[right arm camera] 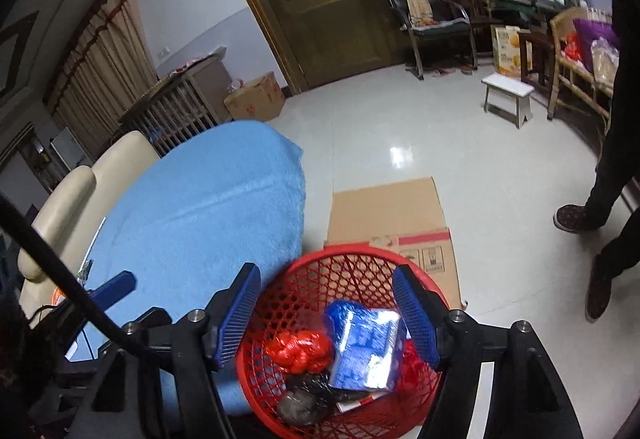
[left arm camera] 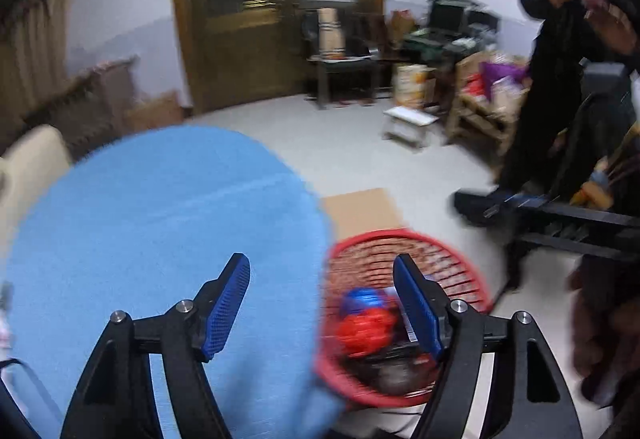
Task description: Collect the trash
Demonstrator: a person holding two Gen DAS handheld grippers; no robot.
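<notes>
Both of your grippers stand with fingers spread wide and nothing between the pads: the left gripper hangs over the edge of the blue cloth, the right gripper above the red basket. The trash, a red bag and a blue packet, lies in that basket at six o'clock, touching neither gripper.

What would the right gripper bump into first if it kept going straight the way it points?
Probably the trash in the red plastic mesh basket. The right gripper is open and empty, aimed down into the basket, at the shiny blue-and-white packet on top. How far below it lies is unclear.
</notes>
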